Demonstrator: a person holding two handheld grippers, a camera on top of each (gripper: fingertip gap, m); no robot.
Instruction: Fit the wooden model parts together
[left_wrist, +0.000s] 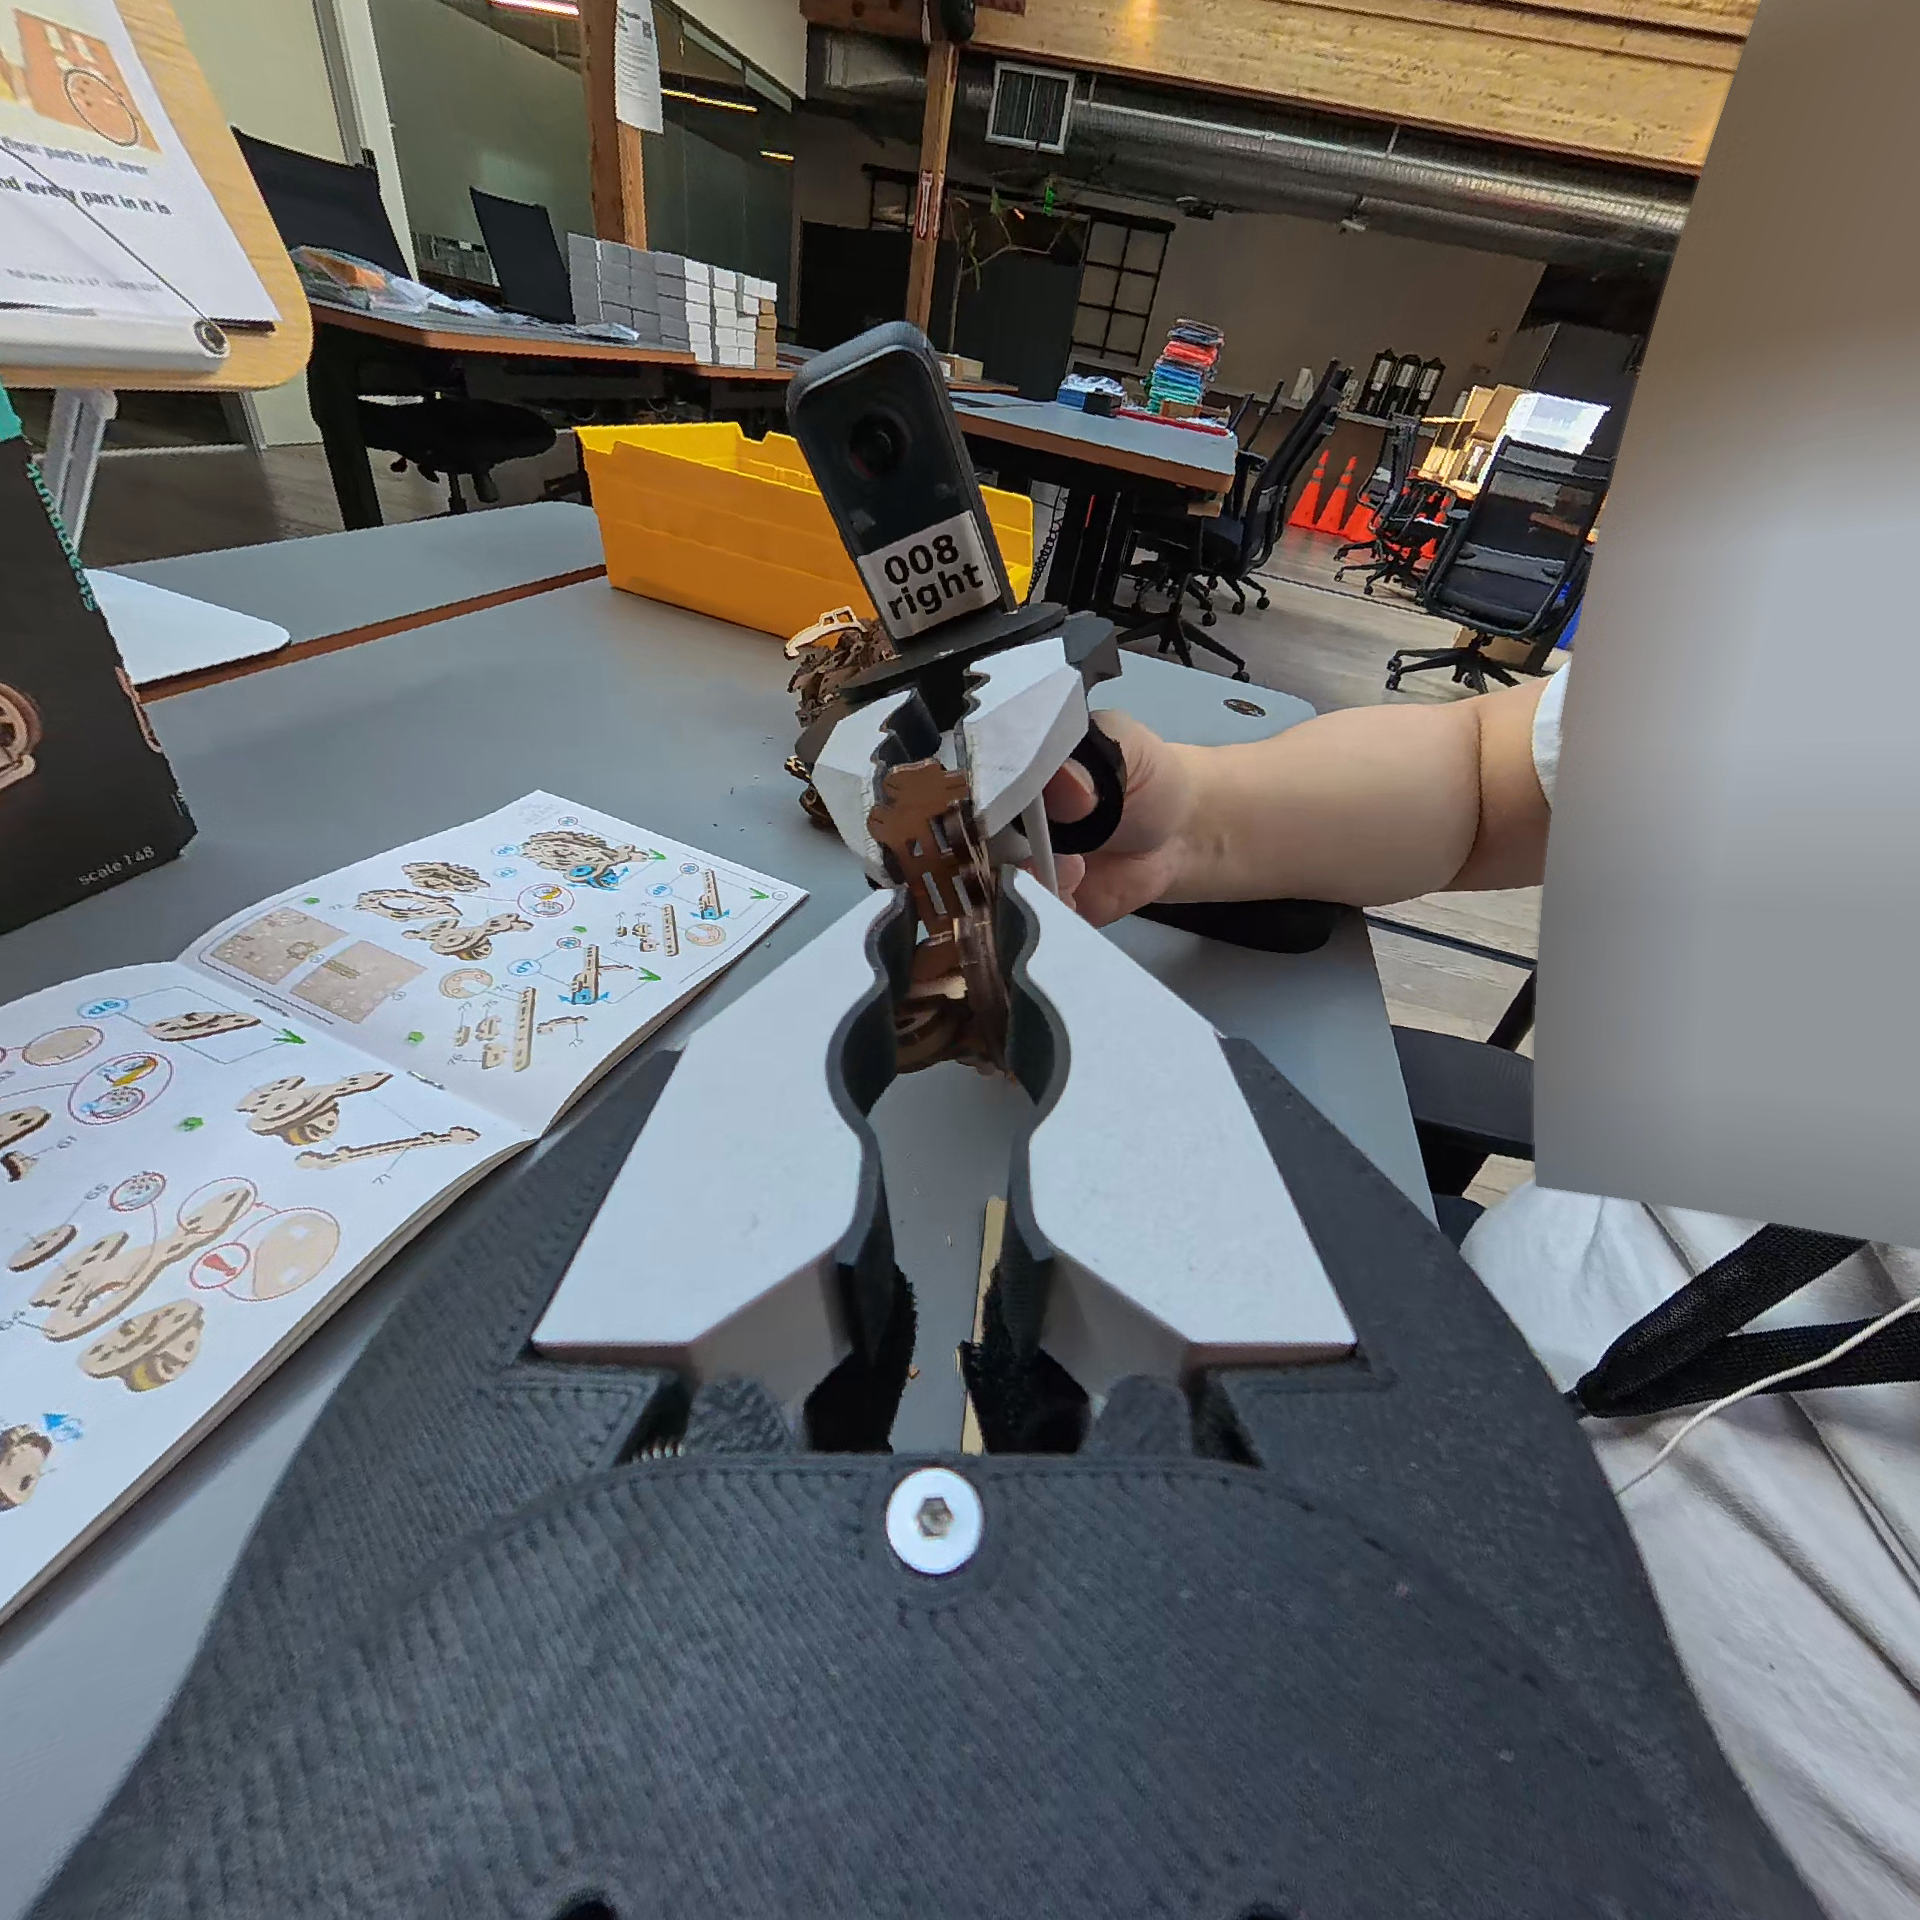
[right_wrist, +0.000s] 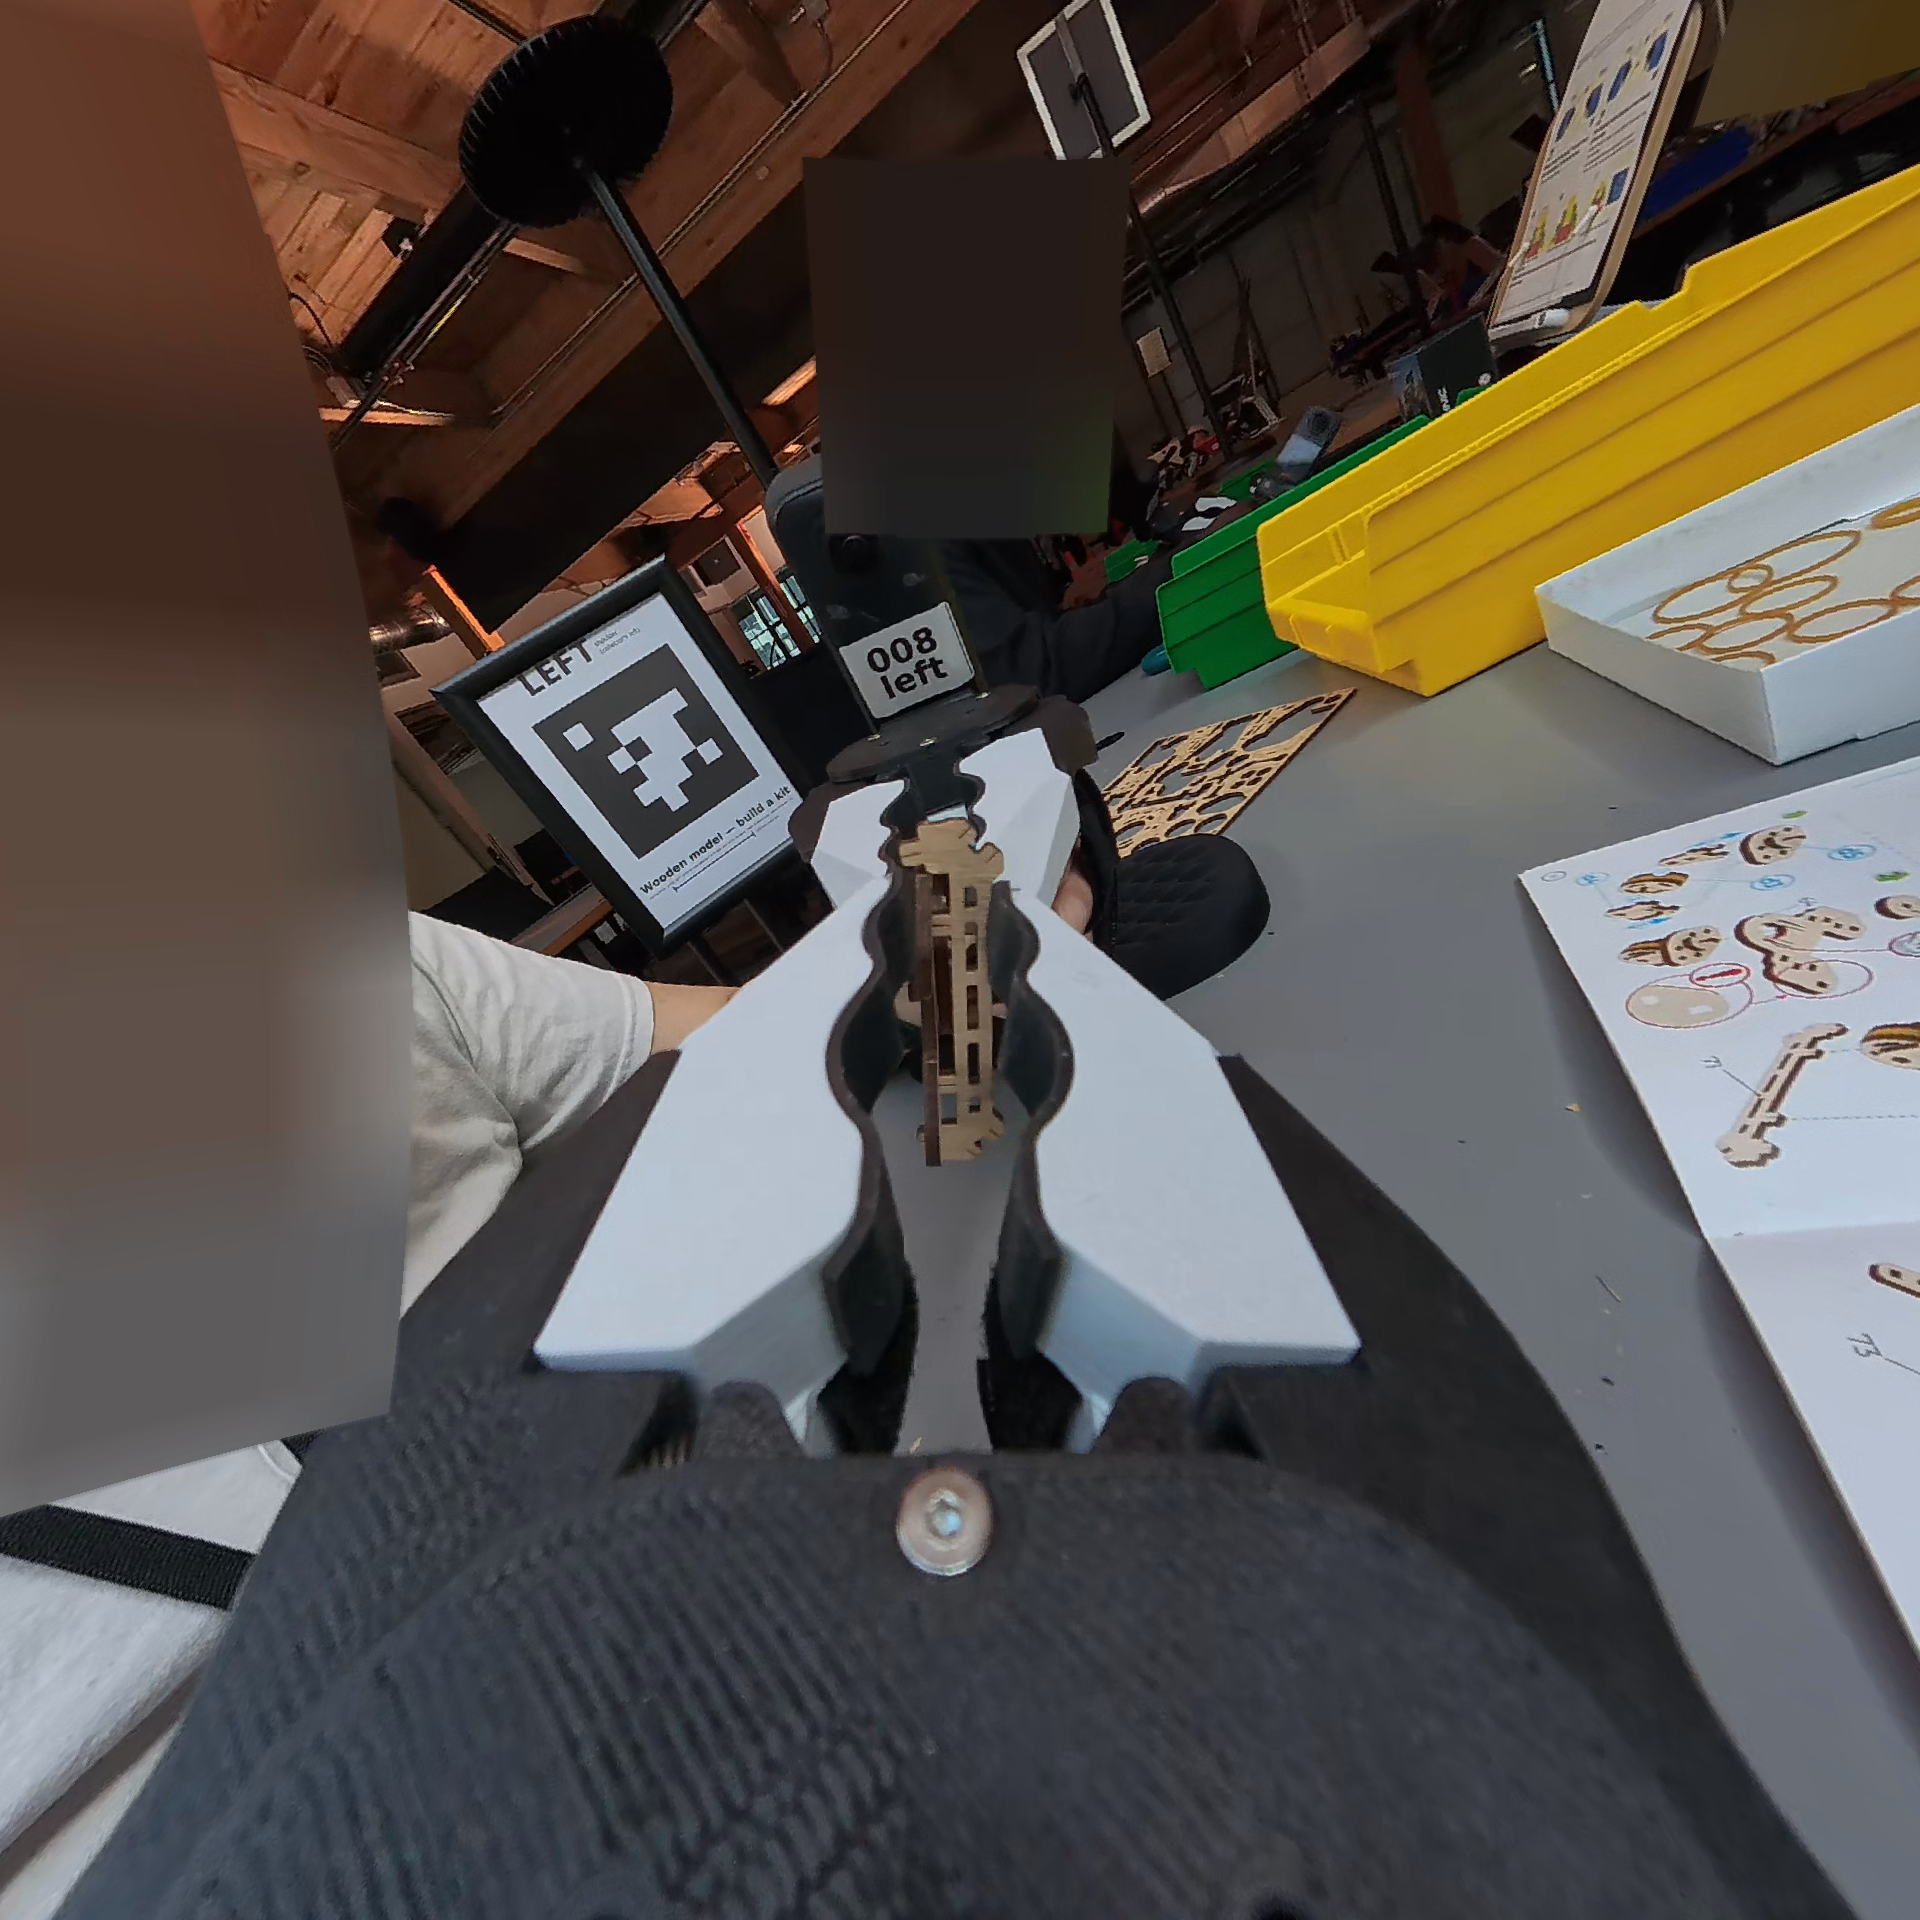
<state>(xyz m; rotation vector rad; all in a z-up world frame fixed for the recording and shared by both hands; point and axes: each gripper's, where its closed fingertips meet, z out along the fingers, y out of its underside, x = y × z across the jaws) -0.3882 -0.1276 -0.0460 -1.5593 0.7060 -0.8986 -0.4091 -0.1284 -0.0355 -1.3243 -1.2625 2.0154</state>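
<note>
In the left wrist view my left gripper is shut on a layered wooden assembly that stands on edge between its fingers. My right gripper faces it tip to tip, held by a hand, and grips the far end of the same wood. In the right wrist view my right gripper is shut on a pale slotted wooden strip, with a darker piece pressed against its left side. The left gripper meets the strip's far end. Where the parts join is hidden between the fingers.
An open instruction booklet lies on the grey table, and also shows in the right wrist view. Behind are a yellow bin, loose wooden parts, a cut-out wooden sheet, a white tray and a framed sign. My left and right fingertips are right by each other.
</note>
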